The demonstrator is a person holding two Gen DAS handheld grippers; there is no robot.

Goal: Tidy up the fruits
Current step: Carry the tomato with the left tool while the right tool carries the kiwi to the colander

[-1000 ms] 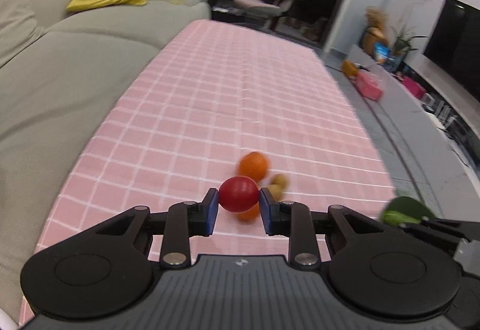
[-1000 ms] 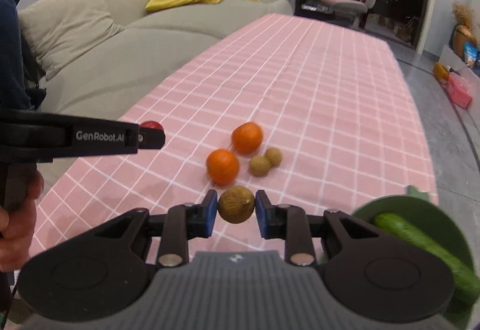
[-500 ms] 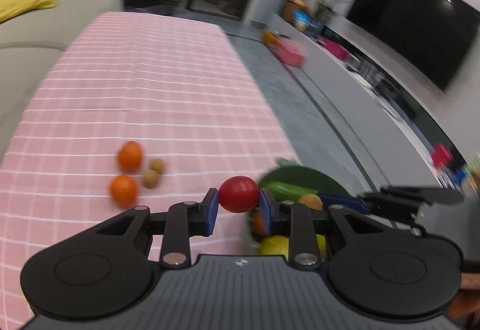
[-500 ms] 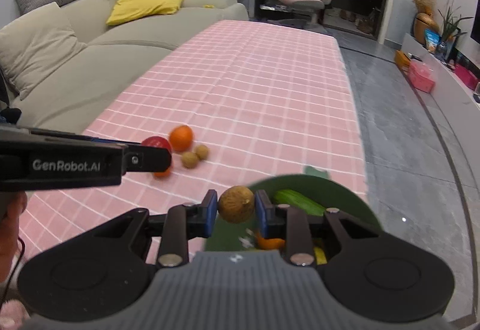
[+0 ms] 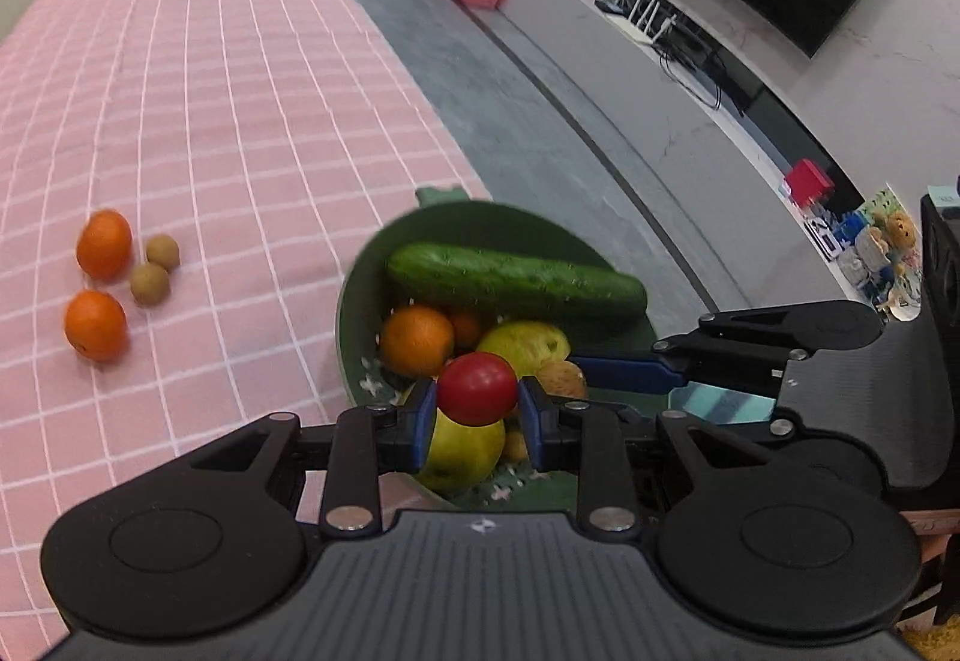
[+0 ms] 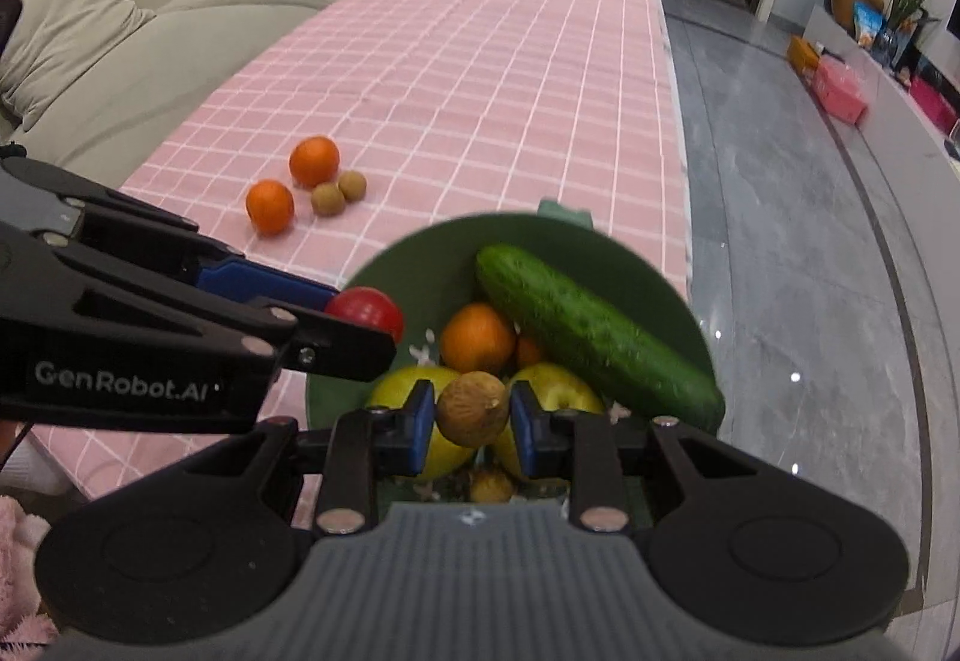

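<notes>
My left gripper (image 5: 477, 412) is shut on a red tomato (image 5: 477, 388) and holds it above the green bowl (image 5: 354, 289). My right gripper (image 6: 471, 421) is shut on a small brown fruit (image 6: 471, 409), also above the green bowl (image 6: 540, 229). The bowl holds a cucumber (image 6: 594, 337), an orange (image 6: 477, 337) and yellow-green apples (image 6: 558, 385). The tomato also shows in the right wrist view (image 6: 366, 310). Two oranges (image 5: 99, 283) and two small brown fruits (image 5: 156, 268) lie on the pink checked cloth (image 5: 210, 90), left of the bowl.
The bowl sits at the table's right edge, beside grey floor (image 6: 780, 181). A beige sofa (image 6: 150, 18) runs along the table's left side. A TV and low console (image 5: 720, 30) stand to the right.
Both grippers have swung right from the loose fruits to above the green bowl, each still holding its fruit.
</notes>
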